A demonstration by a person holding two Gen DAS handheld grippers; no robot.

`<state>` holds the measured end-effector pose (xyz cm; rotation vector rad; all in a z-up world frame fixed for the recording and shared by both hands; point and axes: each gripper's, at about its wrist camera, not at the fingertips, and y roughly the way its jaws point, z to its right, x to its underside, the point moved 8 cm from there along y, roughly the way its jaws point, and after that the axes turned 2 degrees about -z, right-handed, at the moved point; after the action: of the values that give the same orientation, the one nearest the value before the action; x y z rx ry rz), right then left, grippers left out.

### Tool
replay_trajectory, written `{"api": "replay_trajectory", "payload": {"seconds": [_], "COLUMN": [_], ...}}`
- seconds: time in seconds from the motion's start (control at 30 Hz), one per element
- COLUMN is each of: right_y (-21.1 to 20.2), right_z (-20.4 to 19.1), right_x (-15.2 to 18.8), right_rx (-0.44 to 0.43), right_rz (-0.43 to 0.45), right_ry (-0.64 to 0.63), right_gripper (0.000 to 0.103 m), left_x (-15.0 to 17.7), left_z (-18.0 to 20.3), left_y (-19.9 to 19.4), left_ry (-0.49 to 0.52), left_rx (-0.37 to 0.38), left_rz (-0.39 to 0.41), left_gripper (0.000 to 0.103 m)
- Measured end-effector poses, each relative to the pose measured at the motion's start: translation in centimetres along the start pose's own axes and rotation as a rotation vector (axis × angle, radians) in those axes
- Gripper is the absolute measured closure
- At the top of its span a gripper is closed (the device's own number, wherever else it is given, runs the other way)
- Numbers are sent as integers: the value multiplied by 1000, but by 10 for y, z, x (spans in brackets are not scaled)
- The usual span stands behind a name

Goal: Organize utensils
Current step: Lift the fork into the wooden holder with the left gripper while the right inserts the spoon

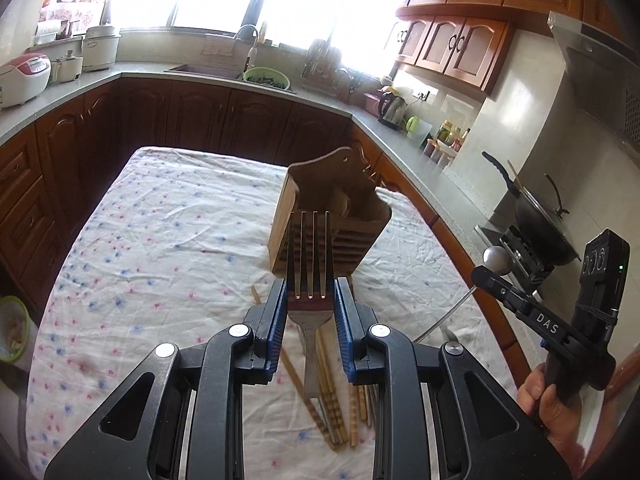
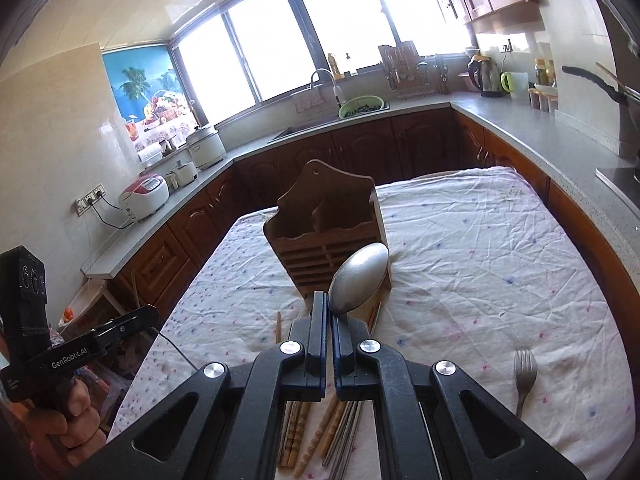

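Steel fork (image 1: 310, 264) clamped in left tool (image 1: 310, 300), spoon (image 2: 359, 284) in right tool (image 2: 330, 312); one fork lying loose (image 2: 525, 376).

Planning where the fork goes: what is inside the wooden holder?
The wooden holder has compartments split by a divider; the visible upper parts look empty. Its slatted front hides the bottoms, and in the left view the fork covers part.

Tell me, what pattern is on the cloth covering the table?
The cloth is white with small pink and blue flowers, clearest in the left wrist view.
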<state>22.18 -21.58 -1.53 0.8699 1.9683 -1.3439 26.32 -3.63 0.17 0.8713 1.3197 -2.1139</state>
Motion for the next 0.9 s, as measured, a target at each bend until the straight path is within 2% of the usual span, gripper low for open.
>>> {"api": "replay_trajectory", "payload": {"seconds": [0.23,0.4,0.53,0.7,0.9], "right_y": [8,26,49,81,128], "right_z": [10,17,31,42,44], "right_x": [-66,-112,-139,-150,-128], "right_rx": [47,77,100,134,153], "right_rz": [120,185,203,195,143], "right_ry": [-15,-23,-21,-45,-95], "right_gripper": [101,101,101,101,101], "left_x": [-70,-117,-147,-157,-143], "left_z": [16,12,0,-14,-18], "left_y": [7,30,60,105,156], "left_ry": [22,2,-35,-87,-91], "left_rx": [4,-16,-36,-57,-95], "left_rz": [107,160,170,146,105], "left_gripper": [81,81,82,82,82]}}
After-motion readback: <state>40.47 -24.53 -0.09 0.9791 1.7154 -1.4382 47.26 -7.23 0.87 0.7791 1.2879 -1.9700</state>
